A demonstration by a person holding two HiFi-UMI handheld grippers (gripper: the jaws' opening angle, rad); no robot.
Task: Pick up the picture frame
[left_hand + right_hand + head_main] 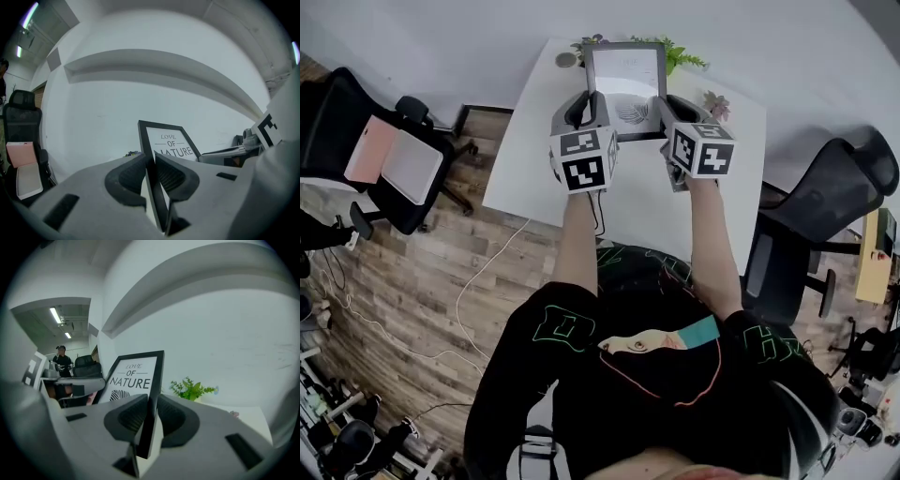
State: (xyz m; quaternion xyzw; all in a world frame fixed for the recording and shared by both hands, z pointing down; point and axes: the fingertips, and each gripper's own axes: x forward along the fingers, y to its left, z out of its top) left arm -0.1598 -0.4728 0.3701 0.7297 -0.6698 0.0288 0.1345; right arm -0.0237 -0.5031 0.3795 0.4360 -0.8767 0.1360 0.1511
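Observation:
A black picture frame (625, 80) with a white "Love of Nature" print hangs in the air above the white table (534, 159), held upright between both grippers. My left gripper (592, 111) is shut on the frame's left edge (149, 154), the black rail pinched between its grey pads. My right gripper (664, 114) is shut on the right edge (154, 394) the same way. In the left gripper view the print (171, 144) faces me, with the right gripper (234, 152) beyond it.
Green potted plants (680, 54) and a small pink plant (715, 103) stand at the table's far edge by the white wall. Black office chairs sit left (380, 155) and right (825, 211) of the table. Cables trail on the wooden floor (412, 309). A person (61, 359) stands far off.

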